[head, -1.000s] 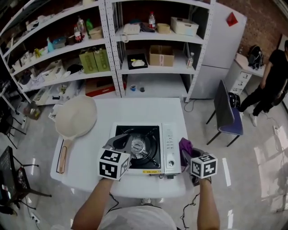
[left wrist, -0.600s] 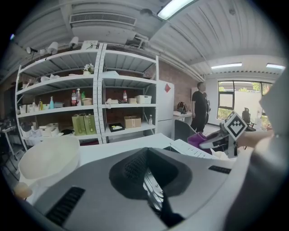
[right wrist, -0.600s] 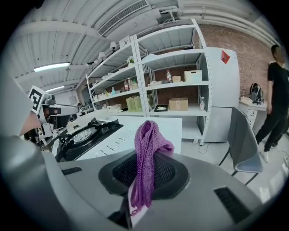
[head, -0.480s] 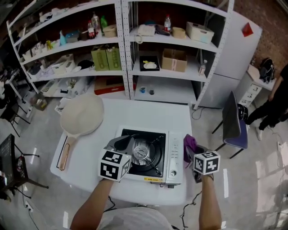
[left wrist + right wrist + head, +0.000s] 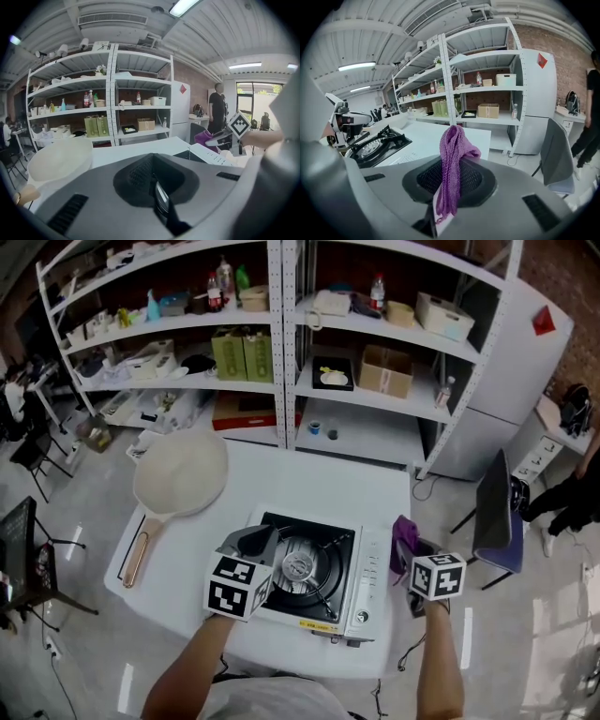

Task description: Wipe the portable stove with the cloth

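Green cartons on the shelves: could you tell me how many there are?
2: left carton and right carton, side by side on a left-rack shelf; others may be hidden.

The right tongs are clamped on the purple cloth (knitted-looking), which sticks up between them. Off to the left, the portable stove sits on the white worktop.

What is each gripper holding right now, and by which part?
The right gripper pinches the purple cloth at its bunched middle; the left gripper holds nothing.
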`<move>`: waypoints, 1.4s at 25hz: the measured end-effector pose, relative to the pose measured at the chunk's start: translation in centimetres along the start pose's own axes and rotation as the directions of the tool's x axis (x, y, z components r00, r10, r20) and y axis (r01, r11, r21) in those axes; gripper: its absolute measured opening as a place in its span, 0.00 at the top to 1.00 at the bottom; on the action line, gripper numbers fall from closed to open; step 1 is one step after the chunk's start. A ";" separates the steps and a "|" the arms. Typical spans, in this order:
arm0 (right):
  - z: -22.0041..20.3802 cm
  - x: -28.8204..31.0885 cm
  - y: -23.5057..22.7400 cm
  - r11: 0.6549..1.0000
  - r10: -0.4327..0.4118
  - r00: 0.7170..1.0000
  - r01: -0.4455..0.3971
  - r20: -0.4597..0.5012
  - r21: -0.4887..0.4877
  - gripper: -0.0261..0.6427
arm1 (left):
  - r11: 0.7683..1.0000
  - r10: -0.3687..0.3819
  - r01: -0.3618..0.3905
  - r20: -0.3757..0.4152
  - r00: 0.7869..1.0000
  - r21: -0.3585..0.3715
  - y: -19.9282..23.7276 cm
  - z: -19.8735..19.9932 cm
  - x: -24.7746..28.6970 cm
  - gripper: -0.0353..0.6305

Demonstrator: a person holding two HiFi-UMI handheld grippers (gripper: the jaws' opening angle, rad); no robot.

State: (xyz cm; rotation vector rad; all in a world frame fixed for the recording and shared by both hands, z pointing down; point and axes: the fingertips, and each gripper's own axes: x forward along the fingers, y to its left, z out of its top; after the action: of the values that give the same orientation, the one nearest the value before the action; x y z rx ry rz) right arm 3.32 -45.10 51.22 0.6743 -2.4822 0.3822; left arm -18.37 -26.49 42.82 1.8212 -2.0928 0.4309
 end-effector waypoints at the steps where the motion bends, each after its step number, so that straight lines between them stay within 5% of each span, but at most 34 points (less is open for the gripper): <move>1: 0.2 0.2 -0.1 1.000 -0.001 1.000 0.001 -0.003 -0.009 0.87 | 1.000 0.004 -0.004 -0.002 1.000 0.000 0.1 -0.1 0.0 0.94; 13: 2.7 0.0 -1.8 0.971 0.024 0.996 -0.044 -0.088 -0.235 0.86 | 1.000 0.029 -0.029 -0.009 1.000 -0.006 1.1 -0.4 0.2 0.94; 20: 4.9 1.8 -1.7 0.907 0.092 0.975 -0.167 -0.204 -0.386 0.86 | 0.998 0.056 -0.056 -0.017 0.998 -0.017 2.1 -0.6 -0.5 0.94; 35: 6.3 8.2 4.8 0.759 0.182 0.893 -0.394 -0.412 -0.519 0.86 | 0.985 0.149 -0.150 -0.022 0.989 -0.079 6.1 -3.1 -3.2 0.94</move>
State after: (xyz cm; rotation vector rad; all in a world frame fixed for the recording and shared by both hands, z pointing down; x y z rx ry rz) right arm -7.94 -46.73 50.06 -0.0505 -2.1809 -0.1734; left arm -23.88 -21.42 44.13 1.6174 -2.2109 0.3906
